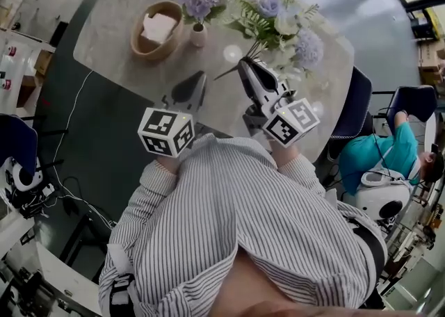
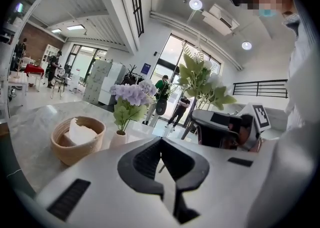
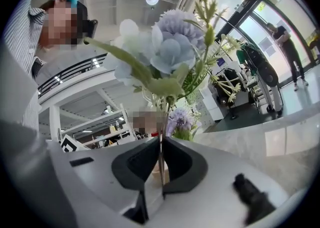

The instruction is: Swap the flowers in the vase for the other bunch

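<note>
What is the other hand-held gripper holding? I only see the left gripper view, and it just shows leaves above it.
Observer: The right hand-held gripper is shut on the thin stems of the loose bunch.
Operator: Does it have flowers too?
Observer: Yes, pale blue ones, in the right gripper view.
Operator: Is my hand-held gripper touching the vase?
Observer: No. The head view shows the left hand-held gripper apart from the vase, over the table's near part.
</note>
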